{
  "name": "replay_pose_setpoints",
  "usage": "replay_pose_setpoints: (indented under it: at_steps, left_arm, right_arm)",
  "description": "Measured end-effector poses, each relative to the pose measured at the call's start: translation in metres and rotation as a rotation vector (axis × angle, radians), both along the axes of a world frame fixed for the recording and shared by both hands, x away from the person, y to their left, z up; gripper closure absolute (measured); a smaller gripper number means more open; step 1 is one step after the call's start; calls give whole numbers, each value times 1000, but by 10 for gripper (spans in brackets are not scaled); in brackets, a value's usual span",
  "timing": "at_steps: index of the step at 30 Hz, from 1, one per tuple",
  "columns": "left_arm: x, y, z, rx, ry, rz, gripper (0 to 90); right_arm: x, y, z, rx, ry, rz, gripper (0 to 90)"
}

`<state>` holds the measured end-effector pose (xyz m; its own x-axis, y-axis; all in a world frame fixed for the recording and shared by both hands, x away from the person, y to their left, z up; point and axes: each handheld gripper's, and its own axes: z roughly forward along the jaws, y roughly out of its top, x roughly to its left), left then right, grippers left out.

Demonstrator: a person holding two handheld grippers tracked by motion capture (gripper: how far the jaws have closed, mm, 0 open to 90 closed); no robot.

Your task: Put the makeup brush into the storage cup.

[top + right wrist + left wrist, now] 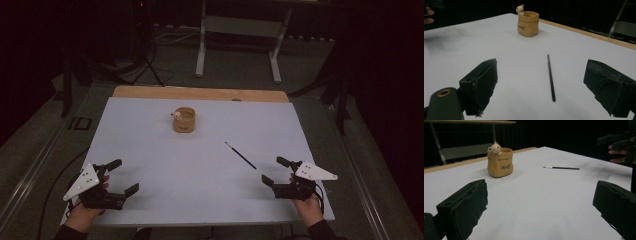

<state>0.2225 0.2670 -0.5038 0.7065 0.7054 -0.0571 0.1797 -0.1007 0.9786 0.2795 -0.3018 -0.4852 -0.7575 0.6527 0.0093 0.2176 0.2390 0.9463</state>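
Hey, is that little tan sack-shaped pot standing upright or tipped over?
Upright. The pot sits on its base on the white table, mouth facing up, small figure perched at its rim.

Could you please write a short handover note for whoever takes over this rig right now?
Left gripper: open, empty, near the table's front left edge.
Right gripper: open, empty, at the front right, just short of the brush.
Brush: lies flat on the white table, apart from the pot.
Tan pot: upright toward the far middle, with a small figure on its rim.
Done: nothing handled yet.
Left: probably pick up the brush and stand it in the pot.
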Motion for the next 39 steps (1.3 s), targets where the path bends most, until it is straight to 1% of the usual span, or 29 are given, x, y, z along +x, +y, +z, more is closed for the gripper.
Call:
replay_pose_setpoints:
  at_steps: [6,7,9,11,12,15,17,18,21,24,29,30,34,36,37,39]
  left_arm:
    - [-1,-1,1,2,-8,-3,1]
    - [-1,-1,1,1,-8,-2,1]
    - [-1,-1,1,-3,-8,-1,6]
    - [-1,0,1,-6,-8,0,9]
    - [-1,0,1,-6,-9,0,9]
    - [-1,-1,2,-14,-10,-4,9]
    - [0,-3,2,-28,-13,-13,9]
    - [0,-3,2,-28,-13,-13,9]
    - [0,-6,2,-13,-12,-26,9]
    - [0,-7,2,-13,-12,-28,9]
    - [1,-6,2,-31,-7,-27,9]
    - [1,-9,2,-27,-6,-34,9]
    - [1,-13,2,-19,-5,-49,9]
    - [2,-15,2,-16,-5,-55,9]
    - [3,-15,2,-19,-4,-56,9]
    - [3,-15,2,-20,-4,-56,9]
  right_arm:
    - [-2,2,1,-4,-5,25,119]
    - [-3,4,1,-12,0,43,119]
    - [-3,5,1,-15,10,54,119]
    - [-3,5,1,-15,10,54,119]
    - [-2,5,1,-17,18,63,119]
    - [-3,5,1,-13,17,64,119]
    - [-3,5,3,-10,10,61,119]
    - [-3,4,4,-9,4,62,119]
    - [-4,4,6,-8,-3,60,120]
    - [-4,4,6,-7,-5,59,120]
    - [-5,5,11,-1,-19,64,120]
    - [-5,5,13,8,-22,60,121]
    - [-5,5,17,11,-29,47,121]
    - [-3,4,21,17,-15,24,122]
    - [-3,4,23,33,-10,17,122]
    - [-2,4,26,39,-3,9,122]
